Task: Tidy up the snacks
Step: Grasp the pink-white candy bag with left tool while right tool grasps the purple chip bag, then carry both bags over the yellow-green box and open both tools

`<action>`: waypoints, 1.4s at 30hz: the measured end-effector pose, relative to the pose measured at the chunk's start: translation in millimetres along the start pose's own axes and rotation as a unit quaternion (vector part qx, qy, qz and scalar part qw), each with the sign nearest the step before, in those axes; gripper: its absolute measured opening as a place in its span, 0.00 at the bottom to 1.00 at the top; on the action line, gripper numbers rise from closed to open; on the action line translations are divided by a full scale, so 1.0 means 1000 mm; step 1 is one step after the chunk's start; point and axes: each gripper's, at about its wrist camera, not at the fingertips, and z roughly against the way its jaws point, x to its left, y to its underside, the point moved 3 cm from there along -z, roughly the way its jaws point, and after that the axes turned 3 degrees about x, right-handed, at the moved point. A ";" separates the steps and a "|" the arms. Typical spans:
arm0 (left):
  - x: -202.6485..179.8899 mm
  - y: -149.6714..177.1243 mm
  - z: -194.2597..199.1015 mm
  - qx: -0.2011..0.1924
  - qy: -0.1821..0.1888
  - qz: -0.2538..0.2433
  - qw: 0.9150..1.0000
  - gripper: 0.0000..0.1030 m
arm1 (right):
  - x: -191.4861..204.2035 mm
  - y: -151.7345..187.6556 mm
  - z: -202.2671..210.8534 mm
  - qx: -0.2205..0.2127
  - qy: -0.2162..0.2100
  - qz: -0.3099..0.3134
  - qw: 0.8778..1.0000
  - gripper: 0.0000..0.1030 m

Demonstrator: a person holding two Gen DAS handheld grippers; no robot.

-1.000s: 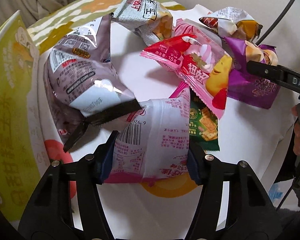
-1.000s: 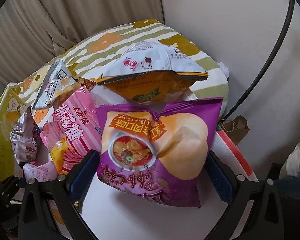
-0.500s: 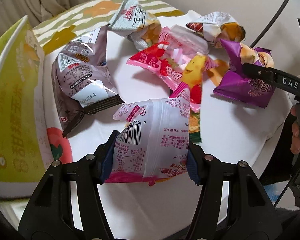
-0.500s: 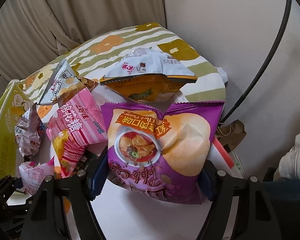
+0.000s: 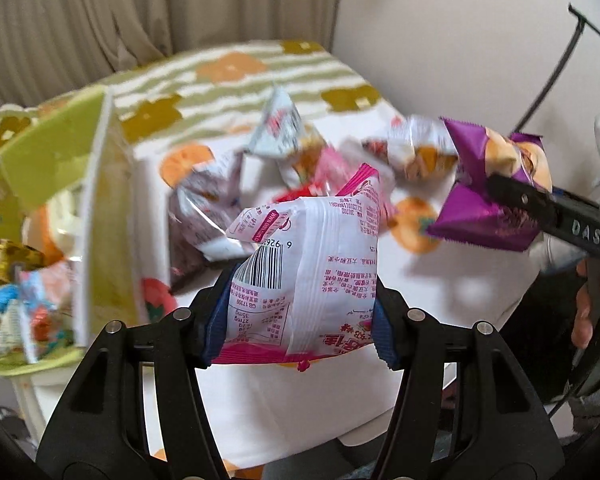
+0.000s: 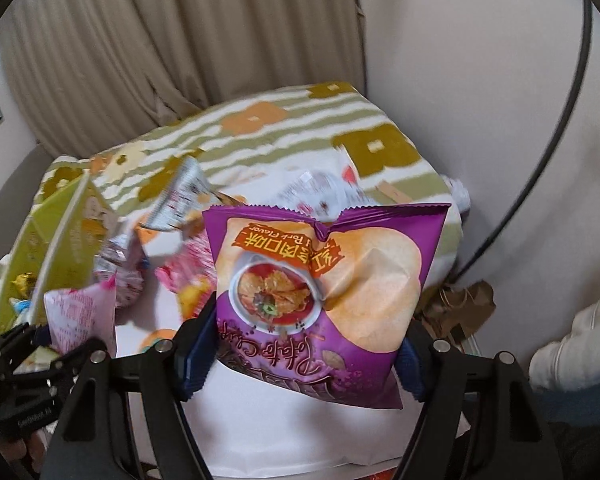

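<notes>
Purple chip bag (image 6: 324,300): clenched in right gripper (image 6: 300,354).
White-pink packet (image 5: 304,280): gripped by left gripper (image 5: 300,320).
Table packets (image 5: 284,136): blurred, perhaps five.

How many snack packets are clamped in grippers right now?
2. The white-and-pink packet is in the left gripper; the purple chip bag is in the right gripper. Other packets lie on the table.
</notes>
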 end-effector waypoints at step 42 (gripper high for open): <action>0.364 -0.090 0.020 0.000 -0.074 0.155 0.985 0.54 | 0.353 -0.101 -0.061 0.024 -0.153 0.155 0.976 0.69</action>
